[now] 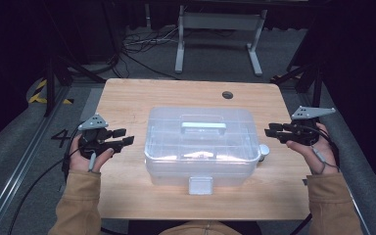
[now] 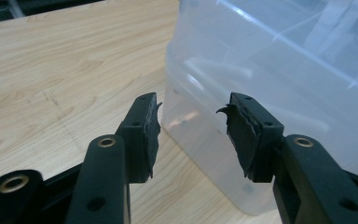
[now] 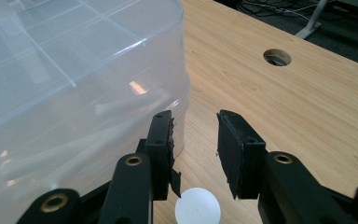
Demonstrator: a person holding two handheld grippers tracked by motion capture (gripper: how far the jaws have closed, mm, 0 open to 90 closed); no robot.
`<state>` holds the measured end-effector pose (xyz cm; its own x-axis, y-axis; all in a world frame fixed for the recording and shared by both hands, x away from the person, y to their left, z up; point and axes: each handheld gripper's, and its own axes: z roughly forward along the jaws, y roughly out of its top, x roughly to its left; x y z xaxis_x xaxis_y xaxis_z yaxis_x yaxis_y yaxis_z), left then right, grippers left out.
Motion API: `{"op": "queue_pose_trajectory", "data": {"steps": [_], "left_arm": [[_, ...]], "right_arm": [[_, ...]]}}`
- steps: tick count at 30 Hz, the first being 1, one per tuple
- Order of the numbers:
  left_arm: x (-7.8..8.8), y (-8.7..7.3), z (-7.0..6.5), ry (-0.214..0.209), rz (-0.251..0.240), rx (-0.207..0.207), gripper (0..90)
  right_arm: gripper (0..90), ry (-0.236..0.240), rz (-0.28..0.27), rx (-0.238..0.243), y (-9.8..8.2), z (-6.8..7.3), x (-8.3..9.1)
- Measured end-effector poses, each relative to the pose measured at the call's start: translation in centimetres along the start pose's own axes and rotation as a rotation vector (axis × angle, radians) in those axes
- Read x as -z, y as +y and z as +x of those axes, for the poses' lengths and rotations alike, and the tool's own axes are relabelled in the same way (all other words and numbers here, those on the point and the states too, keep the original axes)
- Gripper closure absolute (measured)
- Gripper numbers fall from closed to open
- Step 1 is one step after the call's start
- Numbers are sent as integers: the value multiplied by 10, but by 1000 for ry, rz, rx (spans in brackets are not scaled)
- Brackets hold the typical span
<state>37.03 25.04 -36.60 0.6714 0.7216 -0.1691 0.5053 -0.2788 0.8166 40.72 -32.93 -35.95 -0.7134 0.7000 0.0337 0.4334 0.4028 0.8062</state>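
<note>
A clear plastic storage box [image 1: 199,144] with a pale green handle [image 1: 203,127] on its lid and a front latch [image 1: 200,185] sits mid-table. My left gripper [image 1: 125,136] hovers just left of the box, open, with nothing between its pads. In the left gripper view the gripper [image 2: 192,125] points at the box's near corner [image 2: 205,140]. My right gripper [image 1: 272,132] stands open to the right of the box. In the right gripper view the gripper [image 3: 195,140] is beside the box wall [image 3: 74,116], and a small white round cap [image 3: 197,208] lies below its jaws.
The wooden table [image 1: 127,98] has a round cable hole [image 1: 227,94] at the back right, seen as well in the right gripper view [image 3: 277,57]. The white cap [image 1: 264,150] lies against the box's right side. Beyond the table stand a metal frame [image 1: 220,29] and loose cables.
</note>
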Motion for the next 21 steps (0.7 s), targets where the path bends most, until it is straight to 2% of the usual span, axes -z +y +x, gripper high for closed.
{"op": "queue_pose_trajectory", "data": {"steps": [4, 9, 15, 21], "left_arm": [[4, 4, -1, -5, -7, 5, 528], [6, 12, -4, -13, -2, -13, 516], [7, 27, -13, -35, -2, -52, 508], [7, 49, -26, -69, 8, -104, 505]], "right_arm": [[650, 10, 2, -23, 3, 2, 2], [637, 42, 18, -29, 5, 5, 5], [640, 52, 27, -40, 6, 5, 6], [641, 64, 26, -56, 5, 4, 9]]}}
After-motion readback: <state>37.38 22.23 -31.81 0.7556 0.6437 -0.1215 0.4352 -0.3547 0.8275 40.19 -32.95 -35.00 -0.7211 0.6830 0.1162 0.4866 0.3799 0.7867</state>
